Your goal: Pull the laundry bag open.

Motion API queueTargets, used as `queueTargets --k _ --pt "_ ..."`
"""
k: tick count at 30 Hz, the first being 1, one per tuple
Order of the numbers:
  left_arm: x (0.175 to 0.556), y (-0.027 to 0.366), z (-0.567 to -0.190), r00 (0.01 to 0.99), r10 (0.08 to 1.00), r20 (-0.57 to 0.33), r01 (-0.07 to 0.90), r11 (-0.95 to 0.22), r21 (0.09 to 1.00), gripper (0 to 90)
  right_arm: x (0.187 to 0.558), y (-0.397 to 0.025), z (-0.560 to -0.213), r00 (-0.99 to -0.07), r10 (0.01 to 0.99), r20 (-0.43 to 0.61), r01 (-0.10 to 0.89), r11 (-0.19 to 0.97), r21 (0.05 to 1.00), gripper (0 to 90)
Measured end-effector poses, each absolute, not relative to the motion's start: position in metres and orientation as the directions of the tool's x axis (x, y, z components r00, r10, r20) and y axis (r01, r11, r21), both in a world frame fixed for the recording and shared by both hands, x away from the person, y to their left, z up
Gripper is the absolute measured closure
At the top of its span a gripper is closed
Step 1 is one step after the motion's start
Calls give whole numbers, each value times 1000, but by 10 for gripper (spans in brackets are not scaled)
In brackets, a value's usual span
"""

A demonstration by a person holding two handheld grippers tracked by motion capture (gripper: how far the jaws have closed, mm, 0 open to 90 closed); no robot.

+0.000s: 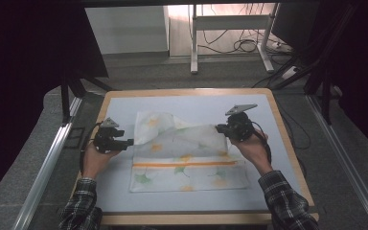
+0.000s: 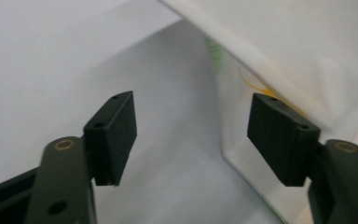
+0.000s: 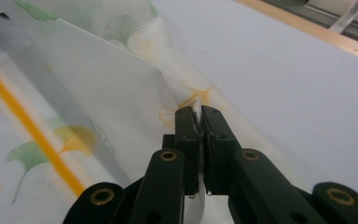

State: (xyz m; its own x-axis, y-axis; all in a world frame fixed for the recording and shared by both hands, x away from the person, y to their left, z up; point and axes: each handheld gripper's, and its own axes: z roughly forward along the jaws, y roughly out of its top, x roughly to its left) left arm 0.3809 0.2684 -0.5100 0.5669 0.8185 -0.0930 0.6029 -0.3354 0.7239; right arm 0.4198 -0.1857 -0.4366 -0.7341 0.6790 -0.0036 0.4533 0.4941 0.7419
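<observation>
Right gripper (image 3: 199, 116) pinches lifted cloth (image 1: 187, 143); left gripper (image 1: 127, 142) gapes beside it

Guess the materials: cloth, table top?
Cloth: thin woven fabric, matte, likely cotton; fine weave shows in the right gripper view, it drapes and lets light through. Table top: smooth pale mat, maybe vinyl, inside a wood-look rim.

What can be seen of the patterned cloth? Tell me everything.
The cloth is thin white fabric printed with green and yellow ginkgo leaves and crossed by an orange stripe. It lies on the pale blue table mat, its far part lifted and folding toward the near part. The right gripper pinches its right edge; the left gripper is open at its left edge.
</observation>
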Motion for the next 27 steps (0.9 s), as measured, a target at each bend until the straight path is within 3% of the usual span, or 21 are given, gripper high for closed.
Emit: queueTargets --k 20,27 --pt "385 244 -516 617 785 -50 588 -418 692 225 513 -219 -411 -547 837 -24 535 371 759 842" --pt "386 237 -520 636 771 -26 583 -458 671 222 542 -222 -392 -462 884 -66 524 332 785 662"
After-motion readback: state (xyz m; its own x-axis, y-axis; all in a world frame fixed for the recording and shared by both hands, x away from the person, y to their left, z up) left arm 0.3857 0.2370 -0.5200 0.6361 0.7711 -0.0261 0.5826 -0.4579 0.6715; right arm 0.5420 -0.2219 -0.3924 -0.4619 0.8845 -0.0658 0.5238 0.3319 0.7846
